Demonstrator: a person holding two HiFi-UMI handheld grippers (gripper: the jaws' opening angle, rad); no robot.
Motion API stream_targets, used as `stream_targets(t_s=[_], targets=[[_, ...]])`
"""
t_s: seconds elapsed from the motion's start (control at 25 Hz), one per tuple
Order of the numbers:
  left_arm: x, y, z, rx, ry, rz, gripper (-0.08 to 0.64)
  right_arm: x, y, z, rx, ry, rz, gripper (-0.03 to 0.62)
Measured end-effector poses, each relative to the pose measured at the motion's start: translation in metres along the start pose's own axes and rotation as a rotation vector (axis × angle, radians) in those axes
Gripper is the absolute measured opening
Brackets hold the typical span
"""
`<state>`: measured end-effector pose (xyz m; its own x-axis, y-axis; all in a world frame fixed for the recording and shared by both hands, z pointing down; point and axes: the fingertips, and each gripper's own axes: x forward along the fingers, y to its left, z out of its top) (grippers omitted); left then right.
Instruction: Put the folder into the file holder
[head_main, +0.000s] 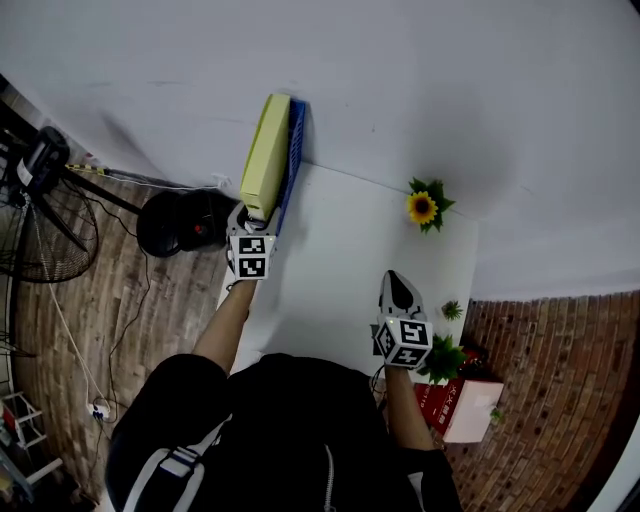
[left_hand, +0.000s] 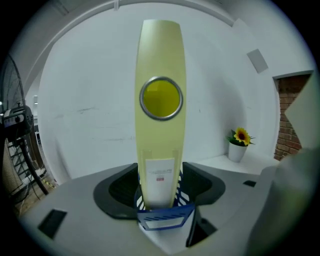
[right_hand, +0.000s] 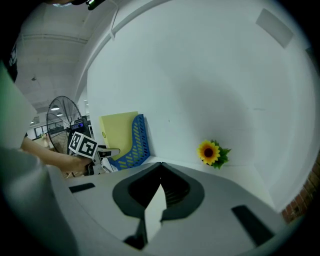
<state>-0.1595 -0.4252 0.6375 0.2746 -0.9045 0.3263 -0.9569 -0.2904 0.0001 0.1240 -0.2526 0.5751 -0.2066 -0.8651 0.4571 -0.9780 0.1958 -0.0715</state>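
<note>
Forearm stretched forward, left gripper (jaws apart) flanking folder

One folder (yellow), one file holder, one sunflower, one fan, one table.

Folder upright in file holder, far-left on table

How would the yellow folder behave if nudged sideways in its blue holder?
Probably stiff: the yellow folder stands upright, spine straight. It rises well above the blue file holder, so a push might tip both. The holder sits near the table edge, so it could fall.
</note>
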Motion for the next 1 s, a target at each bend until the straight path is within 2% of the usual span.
stream_targets(t_s=[0.32, 0.44, 0.6, 0.76, 1.0], targets=[[-0.054, 0.007, 0.008, -0.008, -0.034, -0.002, 0.284, 0.017, 0.036, 0.004, -0.051, -0.022, 0.101, 0.008], [-0.073, 0.014, 0.012, -0.022, -0.033, -0.009, 0.186, 0.021, 0.046, 0.007, -0.061, -0.03, 0.122, 0.008], [-0.091, 0.017, 0.017, -0.015, -0.016, -0.058, 0.069, 0.027, 0.056, 0.02, -0.055, -0.061, 0.137, 0.008], [-0.107, 0.019, 0.021, -0.01, -0.006, -0.094, 0.041, 0.031, 0.063, 0.033, -0.065, -0.089, 0.148, 0.008], [-0.126, 0.018, 0.05, -0.006, -0.052, -0.128, 0.04, 0.027, 0.066, 0.058, -0.077, -0.155, 0.147, 0.006]])
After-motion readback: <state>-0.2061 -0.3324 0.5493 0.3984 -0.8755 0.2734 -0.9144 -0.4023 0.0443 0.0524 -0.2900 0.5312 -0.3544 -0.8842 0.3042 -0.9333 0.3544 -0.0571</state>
